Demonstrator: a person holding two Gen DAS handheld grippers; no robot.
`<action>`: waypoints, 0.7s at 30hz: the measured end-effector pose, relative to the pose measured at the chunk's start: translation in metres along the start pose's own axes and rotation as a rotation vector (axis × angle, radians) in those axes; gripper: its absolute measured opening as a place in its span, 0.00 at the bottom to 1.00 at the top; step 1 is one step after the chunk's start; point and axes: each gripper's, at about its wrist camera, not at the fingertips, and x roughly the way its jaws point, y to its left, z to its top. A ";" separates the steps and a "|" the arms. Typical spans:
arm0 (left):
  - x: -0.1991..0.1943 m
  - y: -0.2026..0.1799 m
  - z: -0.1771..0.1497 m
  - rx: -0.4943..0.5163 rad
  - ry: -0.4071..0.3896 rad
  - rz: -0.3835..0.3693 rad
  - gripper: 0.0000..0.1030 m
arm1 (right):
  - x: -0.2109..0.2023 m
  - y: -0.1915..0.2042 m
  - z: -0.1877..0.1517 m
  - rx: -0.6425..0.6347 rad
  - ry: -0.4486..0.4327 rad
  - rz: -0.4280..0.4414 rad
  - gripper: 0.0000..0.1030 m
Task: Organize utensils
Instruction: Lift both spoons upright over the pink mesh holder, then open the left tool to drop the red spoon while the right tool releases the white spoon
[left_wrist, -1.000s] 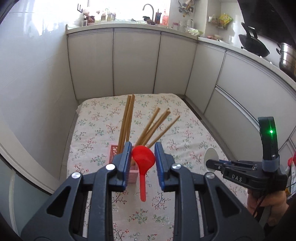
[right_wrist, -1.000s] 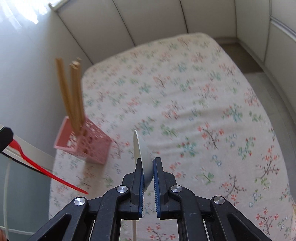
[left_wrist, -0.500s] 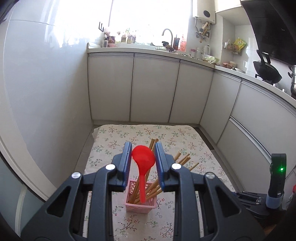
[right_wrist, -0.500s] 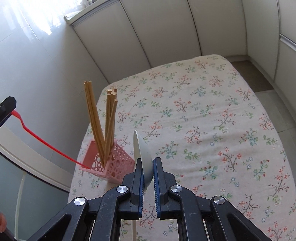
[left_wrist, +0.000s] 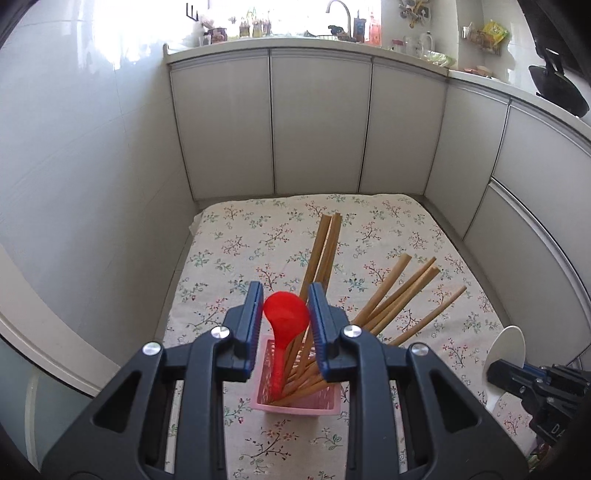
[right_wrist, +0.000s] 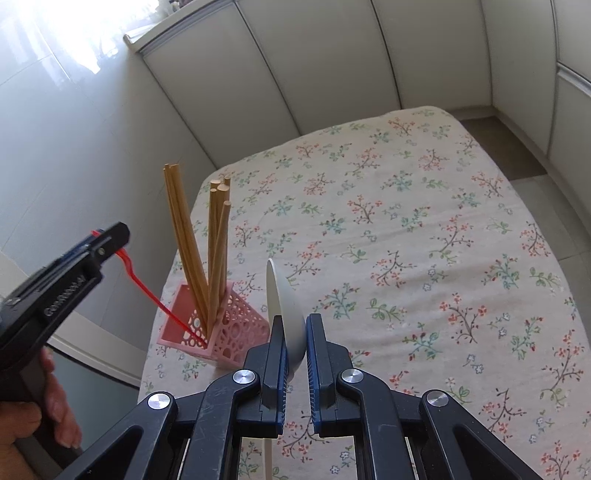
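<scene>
Hiding the near wall of the pink basket (left_wrist: 295, 406) in the left wrist view, the left gripper (left_wrist: 285, 317) sits directly above it, jaws pinching the bowl of a red spoon (left_wrist: 286, 314) whose handle runs down into the basket among the wooden chopsticks (left_wrist: 399, 295). The handle's lower end is lost among the sticks there. The right wrist view shows what that one cannot: the thin red handle (right_wrist: 162, 306) slanting from the left gripper (right_wrist: 110, 238) down inside the basket (right_wrist: 221, 332), tip near its front corner. The right gripper (right_wrist: 295, 332) has its jaws clamped on a white spoon (right_wrist: 286, 314), held edge-on just right of the basket, above the floral cloth (right_wrist: 424, 240). In the left view that white spoon (left_wrist: 506, 350) appears at the lower right, its handle cut off behind the right gripper (left_wrist: 496, 374).
</scene>
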 end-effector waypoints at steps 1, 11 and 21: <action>0.002 0.001 -0.001 -0.014 0.012 -0.027 0.26 | -0.001 0.000 0.000 0.001 -0.002 -0.001 0.09; -0.027 0.022 -0.006 -0.115 0.056 -0.065 0.63 | -0.016 0.018 0.009 -0.023 -0.121 0.036 0.09; -0.036 0.067 -0.040 -0.129 0.147 0.038 0.80 | -0.005 0.074 0.022 -0.122 -0.286 0.118 0.09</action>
